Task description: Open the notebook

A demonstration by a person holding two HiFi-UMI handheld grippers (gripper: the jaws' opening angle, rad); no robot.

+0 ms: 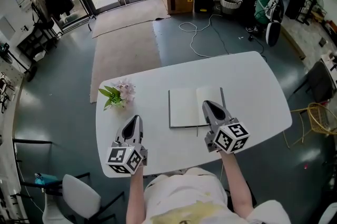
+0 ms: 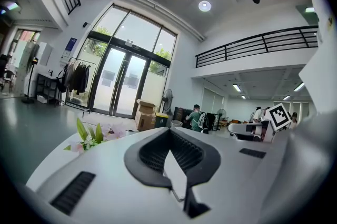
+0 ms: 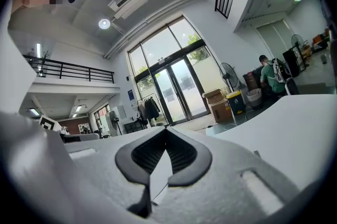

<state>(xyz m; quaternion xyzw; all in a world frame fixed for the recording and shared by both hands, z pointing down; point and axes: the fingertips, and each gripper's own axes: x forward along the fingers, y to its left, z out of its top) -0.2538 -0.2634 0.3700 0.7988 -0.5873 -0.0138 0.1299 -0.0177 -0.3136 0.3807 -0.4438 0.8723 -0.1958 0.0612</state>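
One notebook (image 1: pixel 184 107) lies open mid-table (image 1: pixel 253 81), clear of every edge. One flower sprig (image 1: pixel 117 94) sits near the left edge. Bare top lies far and right. Two grippers hover near: left gripper (image 1: pixel 134 119) and right gripper (image 1: pixel 208 104), both with jaws together, empty.

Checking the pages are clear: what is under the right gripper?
The open notebook, its right page, and the white table beyond its lower edge. The right gripper covers that page's lower right corner, so anything there cannot be seen.
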